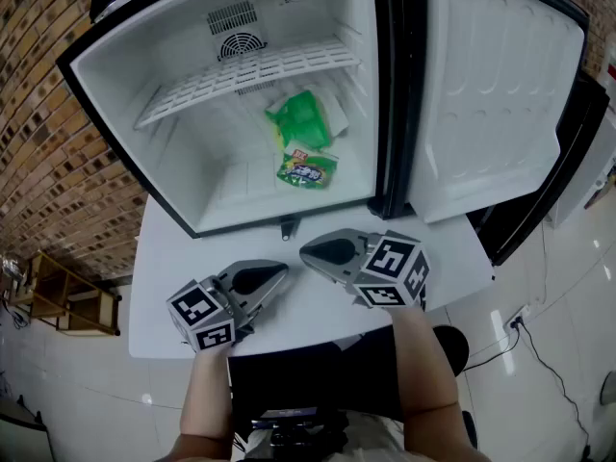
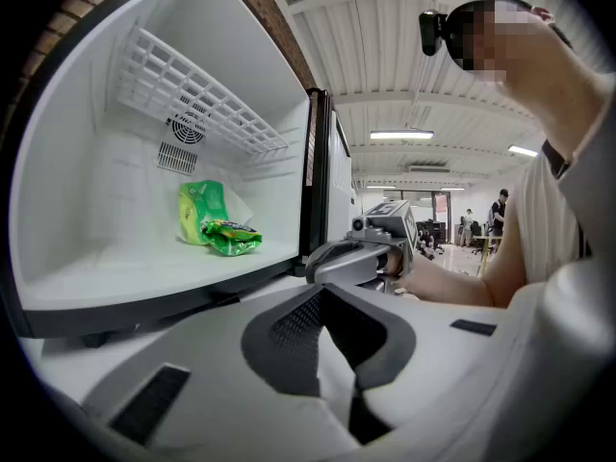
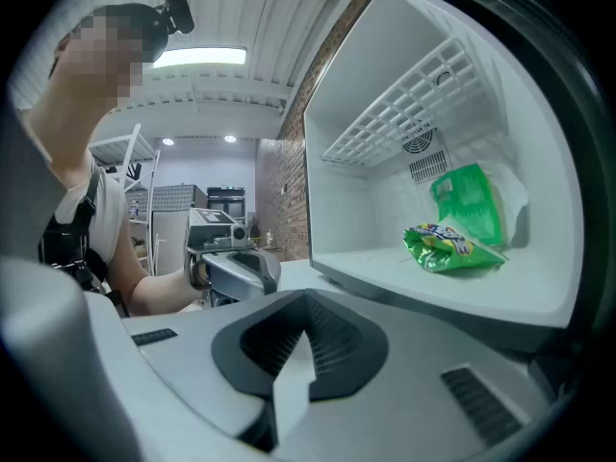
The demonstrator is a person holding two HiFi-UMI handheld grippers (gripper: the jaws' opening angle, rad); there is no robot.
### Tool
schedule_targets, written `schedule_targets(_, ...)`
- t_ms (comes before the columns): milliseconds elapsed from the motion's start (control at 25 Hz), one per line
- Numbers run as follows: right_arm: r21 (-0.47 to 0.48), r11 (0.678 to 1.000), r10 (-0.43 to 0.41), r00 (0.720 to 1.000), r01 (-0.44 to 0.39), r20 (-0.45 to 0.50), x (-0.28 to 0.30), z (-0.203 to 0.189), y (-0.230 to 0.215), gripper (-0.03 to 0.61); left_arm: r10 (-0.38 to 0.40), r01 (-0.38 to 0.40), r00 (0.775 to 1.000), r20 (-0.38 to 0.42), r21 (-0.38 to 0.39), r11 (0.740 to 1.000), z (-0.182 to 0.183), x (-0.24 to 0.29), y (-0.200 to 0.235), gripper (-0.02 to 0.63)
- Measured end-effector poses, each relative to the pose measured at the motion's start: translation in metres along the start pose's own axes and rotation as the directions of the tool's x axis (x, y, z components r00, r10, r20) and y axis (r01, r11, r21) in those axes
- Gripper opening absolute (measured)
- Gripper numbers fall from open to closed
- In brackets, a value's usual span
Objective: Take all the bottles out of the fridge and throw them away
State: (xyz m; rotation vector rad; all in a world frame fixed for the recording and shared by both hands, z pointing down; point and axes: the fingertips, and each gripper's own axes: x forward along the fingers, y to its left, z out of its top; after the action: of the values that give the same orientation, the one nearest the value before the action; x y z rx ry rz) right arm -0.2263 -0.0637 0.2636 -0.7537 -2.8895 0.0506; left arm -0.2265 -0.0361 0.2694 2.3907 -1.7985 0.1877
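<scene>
Left tongs (image 1: 279, 272): pressed together, empty.
Right tongs (image 1: 308, 252): closed tight, empty.
Fridge (image 1: 125, 75): open; only green packets (image 1: 306, 169) visible, no bottles.
Advice: check behind the packets before reaching in.

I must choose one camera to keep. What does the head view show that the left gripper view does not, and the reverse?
Only the head view: a wooden rack, the tiled floor and a cable on it. Only the left gripper view: ceiling lights and people far back in the room. Both: the open fridge with its wire shelf, a green bag, a green snack packet, and the right tongs, shut and empty.
</scene>
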Motion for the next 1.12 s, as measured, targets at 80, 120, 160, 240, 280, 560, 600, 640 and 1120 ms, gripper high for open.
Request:
schedule_targets(80,-0.001,1.0,0.0,1.0,0.0,0.0,0.0,-0.001,-0.001,0.0,0.0,0.0,1.0,0.001,0.0,1.0,0.0,0.0,0.0,0.017)
schedule_targets(120,-0.001,1.0,0.0,1.0,0.0,0.0,0.0,-0.001,-0.001,0.0,0.0,0.0,1.0,0.001,0.0,1.0,0.0,0.0,0.0,0.017)
schedule_targets(160,-0.001,1.0,0.0,1.0,0.0,0.0,0.0,-0.001,-0.001,0.0,0.0,0.0,1.0,0.001,0.0,1.0,0.0,0.0,0.0,0.017)
schedule_targets(240,-0.001,1.0,-0.001,1.0,0.001,0.0,0.0,0.0,-0.001,0.0,0.001,-0.001,1.0,0.001,0.001,1.0,0.0,0.0,0.0,0.017)
schedule_targets(280,-0.001,1.0,-0.001,1.0,0.001,-0.001,0.0,0.0,-0.001,0.0,0.001,-0.001,1.0,0.001,0.001,1.0,0.0,0.0,0.0,0.017)
schedule_targets(560,-0.003,1.0,0.0,1.0,0.0,0.0,0.0,-0.001,-0.001,0.0,0.001,-0.001,1.0,0.002,0.003,1.0,-0.001,0.0,0.001,0.017)
schedule_targets(600,-0.002,1.0,0.0,1.0,0.0,-0.001,0.0,-0.001,-0.001,0.0,0.002,-0.002,1.0,0.002,0.003,1.0,-0.001,0.0,0.0,0.017)
schedule_targets(640,-0.002,1.0,0.001,1.0,-0.001,-0.001,0.0,-0.001,-0.001,0.0,0.002,-0.002,1.0,0.002,0.003,1.0,-0.001,0.0,0.0,0.017)
schedule_targets(1120,-0.245,0.911,-0.333,0.942,0.332,0.039,-0.014,0.024,-0.036,0.012,-0.002,0.002,1.0,0.001,-0.002,1.0,-0.001,0.002,-0.001,0.017)
